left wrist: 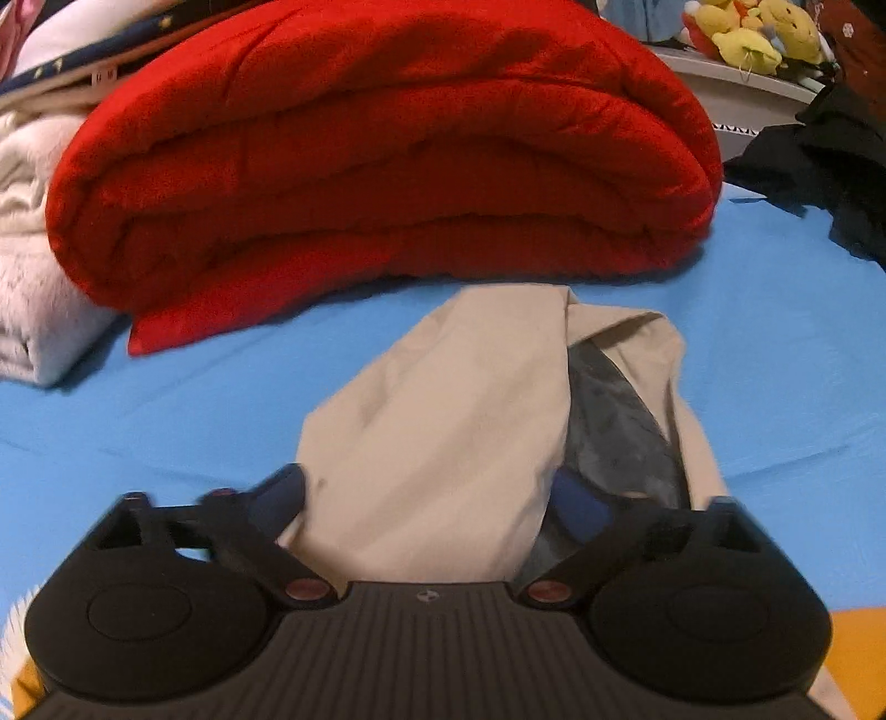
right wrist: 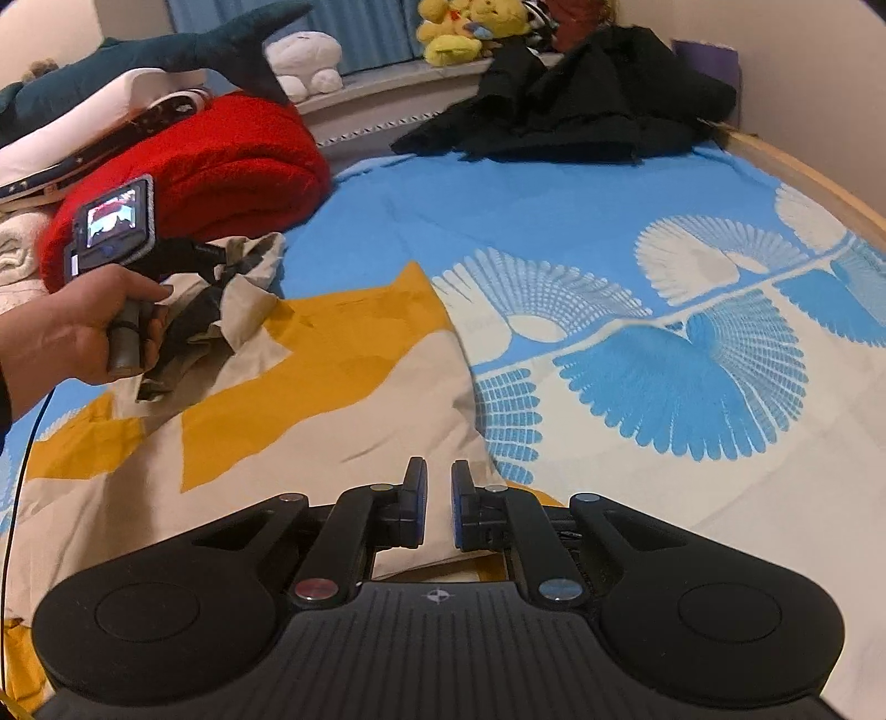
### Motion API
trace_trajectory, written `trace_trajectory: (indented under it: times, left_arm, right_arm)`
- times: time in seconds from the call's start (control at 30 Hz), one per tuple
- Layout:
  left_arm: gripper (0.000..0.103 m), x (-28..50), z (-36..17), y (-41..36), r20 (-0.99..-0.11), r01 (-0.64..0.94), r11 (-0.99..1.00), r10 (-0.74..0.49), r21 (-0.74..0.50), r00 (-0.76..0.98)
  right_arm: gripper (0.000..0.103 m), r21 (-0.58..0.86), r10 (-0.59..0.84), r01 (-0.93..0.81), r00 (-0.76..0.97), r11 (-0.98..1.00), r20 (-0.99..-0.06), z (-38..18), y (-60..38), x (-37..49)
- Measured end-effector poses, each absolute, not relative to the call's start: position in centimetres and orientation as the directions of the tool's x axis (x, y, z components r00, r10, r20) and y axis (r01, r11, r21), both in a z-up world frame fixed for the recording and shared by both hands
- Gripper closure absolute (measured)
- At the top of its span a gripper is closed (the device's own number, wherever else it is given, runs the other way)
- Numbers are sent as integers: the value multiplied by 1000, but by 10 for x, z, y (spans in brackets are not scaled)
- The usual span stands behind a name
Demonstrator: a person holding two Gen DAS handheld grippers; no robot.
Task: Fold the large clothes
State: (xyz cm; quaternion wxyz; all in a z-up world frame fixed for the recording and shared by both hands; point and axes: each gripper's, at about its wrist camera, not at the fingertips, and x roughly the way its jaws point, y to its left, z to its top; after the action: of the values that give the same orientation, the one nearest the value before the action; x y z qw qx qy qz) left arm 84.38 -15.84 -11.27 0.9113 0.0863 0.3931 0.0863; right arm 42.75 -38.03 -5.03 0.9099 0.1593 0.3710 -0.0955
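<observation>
A beige garment with mustard-yellow zigzag patches (right wrist: 310,399) lies spread on the blue bed sheet (right wrist: 554,221). In the left wrist view one beige end of it (left wrist: 443,415), with dark grey lining showing, runs between the wide-apart fingers of my left gripper (left wrist: 432,498); the pads do not press on it. In the right wrist view a hand (right wrist: 72,327) holds that left gripper (right wrist: 213,260) over the crumpled end. My right gripper (right wrist: 439,498) sits at the garment's near right edge, its jaws nearly together with beige cloth pinched between the pads.
A thick folded red blanket (left wrist: 387,166) lies just beyond the garment. White blankets (left wrist: 27,277) are stacked to its left. Black clothes (right wrist: 581,99) are heaped at the bed's far side. Plush toys (right wrist: 465,27) line the sill. A wooden bed rail (right wrist: 803,171) runs along the right.
</observation>
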Motion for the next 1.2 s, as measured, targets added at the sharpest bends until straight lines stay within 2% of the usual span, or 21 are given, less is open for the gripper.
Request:
trace_trajectory:
  times: [0.03,0.07,0.13,0.2,0.3,0.4,0.47,0.53,0.57,0.6,0.67,0.73,0.8,0.87,0.97,1.0,1.07,1.13,1.2]
  left_arm:
    - [72,846,-109,-153,-698,-79,971,219,227,682]
    - [84,846,-103,-147,-697,-68,972,211,227,686]
    - [94,837,-83,-133,-673,-55,976,184,208,716]
    - [96,813,-57,-120,-633,-5,982,128,191,763]
    - [98,737,-20,-101,-563,157,979,-59,127,824]
    - [98,621,-2,-84,-493,396,895,-255,204,832]
    - [97,547,-15,-69,-543,523,827,-347,208,765]
    - [86,488,-44,-56,-632,566,782,-305,262,713]
    - [86,463,-56,-48,-669,555,786,-259,274,697]
    - [86,444,-64,-37,-705,520,818,-217,246,675]
    - [84,421,-62,-16,-739,360,918,-126,167,662]
    - [72,406,-49,9,-741,148,989,-99,0,665]
    - [71,405,-41,29,-727,-21,977,-143,-211,671]
    - [71,417,-41,34,-685,-58,932,-220,-359,694]
    - [71,441,-47,25,-647,-43,924,-232,-380,726]
    - [68,448,-50,27,-639,-60,903,-253,-426,727]
    - [55,459,-60,32,-604,-85,822,-340,-563,721]
    - [39,464,-68,38,-586,-117,765,-376,-633,717]
    - [38,470,-76,36,-607,-145,753,-384,-642,696]
  right_arm:
    - [94,222,-52,290,707,931,-706,-50,-380,428]
    - [94,221,-52,287,708,932,-704,-49,-379,427]
    - [94,220,-51,279,718,935,-694,-44,-379,425]
    - [94,229,-52,284,725,931,-687,-40,-381,425]
    - [94,264,-36,287,735,921,-677,-34,-382,424]
    - [94,292,-24,276,763,916,-646,-24,-383,421]
    - [94,332,-11,272,788,903,-616,-17,-386,417]
    - [94,365,1,264,809,893,-588,-13,-386,413]
    - [93,373,5,259,816,891,-578,-11,-386,411]
    - [92,379,8,255,821,890,-571,-10,-386,410]
    - [78,396,19,245,831,885,-557,-8,-386,408]
    - [74,419,39,230,839,878,-543,-7,-385,408]
    - [73,455,73,212,843,865,-533,-7,-384,409]
    - [72,503,121,199,837,841,-533,-12,-382,412]
    - [72,573,207,187,807,798,-553,-26,-375,419]
    - [71,587,235,182,793,789,-561,-31,-371,421]
    - [65,613,292,170,762,771,-578,-41,-360,427]
    - [62,626,335,164,728,762,-598,-50,-349,434]
    - [62,628,359,158,704,762,-613,-56,-338,439]
